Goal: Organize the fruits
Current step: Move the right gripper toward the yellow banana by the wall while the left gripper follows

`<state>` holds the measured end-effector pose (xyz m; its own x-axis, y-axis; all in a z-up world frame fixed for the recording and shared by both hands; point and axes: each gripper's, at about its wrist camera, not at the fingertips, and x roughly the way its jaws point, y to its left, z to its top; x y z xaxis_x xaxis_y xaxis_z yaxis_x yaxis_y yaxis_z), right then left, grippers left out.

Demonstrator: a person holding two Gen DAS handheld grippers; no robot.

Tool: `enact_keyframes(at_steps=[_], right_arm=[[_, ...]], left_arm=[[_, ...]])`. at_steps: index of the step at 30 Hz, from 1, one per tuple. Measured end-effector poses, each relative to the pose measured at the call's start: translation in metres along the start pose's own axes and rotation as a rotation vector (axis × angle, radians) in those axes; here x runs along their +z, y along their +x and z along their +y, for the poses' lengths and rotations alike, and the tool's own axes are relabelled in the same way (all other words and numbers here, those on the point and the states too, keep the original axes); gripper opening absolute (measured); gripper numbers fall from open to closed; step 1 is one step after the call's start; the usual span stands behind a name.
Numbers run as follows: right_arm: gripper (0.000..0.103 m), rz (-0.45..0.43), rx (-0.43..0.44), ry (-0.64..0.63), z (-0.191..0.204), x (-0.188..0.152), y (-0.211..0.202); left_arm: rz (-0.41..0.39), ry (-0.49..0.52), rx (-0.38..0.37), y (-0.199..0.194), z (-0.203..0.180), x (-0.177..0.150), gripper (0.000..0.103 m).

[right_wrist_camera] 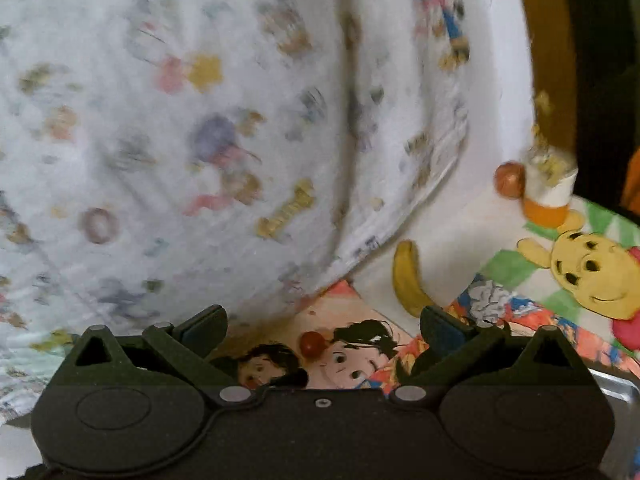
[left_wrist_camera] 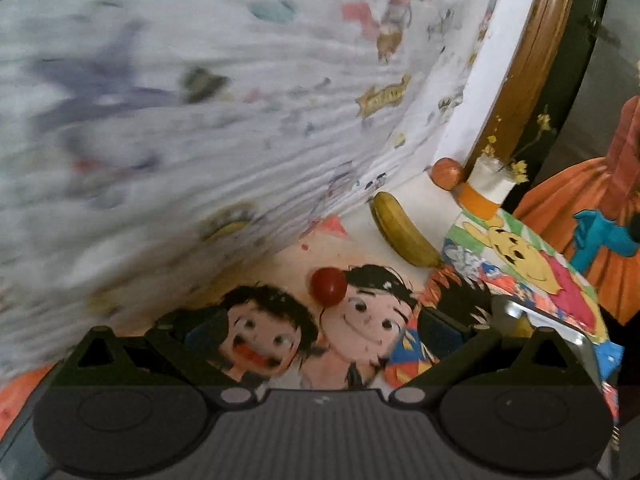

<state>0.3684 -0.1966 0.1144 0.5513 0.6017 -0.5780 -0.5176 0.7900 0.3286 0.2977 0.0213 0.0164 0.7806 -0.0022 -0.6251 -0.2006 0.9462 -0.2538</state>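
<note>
A small red round fruit (left_wrist_camera: 328,286) lies on the cartoon-printed cloth (left_wrist_camera: 360,332), just ahead of my left gripper (left_wrist_camera: 322,334), which is open and holds nothing. Farther back lies a yellow banana (left_wrist_camera: 404,232), and beyond it an orange fruit (left_wrist_camera: 446,172). In the right wrist view the same red fruit (right_wrist_camera: 312,344) sits between the fingers of my right gripper (right_wrist_camera: 324,330), also open and not touching it. The banana (right_wrist_camera: 408,276) is ahead to the right and the orange fruit (right_wrist_camera: 510,180) is far back.
A bulky white patterned blanket (left_wrist_camera: 180,120) (right_wrist_camera: 200,140) fills the left and centre. A small orange-and-white vase (left_wrist_camera: 486,190) (right_wrist_camera: 550,196) with yellow flowers stands beside the orange fruit. A metal tray (left_wrist_camera: 560,328) (right_wrist_camera: 616,388) shows at the right edge. Orange fabric (left_wrist_camera: 592,184) hangs past the table.
</note>
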Motion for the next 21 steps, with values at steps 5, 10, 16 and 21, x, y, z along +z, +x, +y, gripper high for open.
enact_keyframes(at_steps=[5, 10, 16, 21], right_arm=[[0.102, 0.038, -0.004, 0.03, -0.043, 0.005, 0.059], [0.102, 0.066, -0.011, -0.002, -0.05, 0.008, 0.09], [0.094, 0.121, -0.165, -0.205, -0.041, -0.005, 0.136], [0.089, 0.132, -0.161, -0.219, -0.043, -0.008, 0.157]], left_arm=[[0.026, -0.045, -0.007, 0.034, -0.004, 0.0, 0.103], [0.012, -0.102, -0.047, 0.054, 0.002, -0.003, 0.103], [-0.04, -0.095, -0.088, 0.061, 0.003, -0.003, 0.103], [-0.063, -0.037, -0.068, 0.068, -0.003, -0.008, 0.096]])
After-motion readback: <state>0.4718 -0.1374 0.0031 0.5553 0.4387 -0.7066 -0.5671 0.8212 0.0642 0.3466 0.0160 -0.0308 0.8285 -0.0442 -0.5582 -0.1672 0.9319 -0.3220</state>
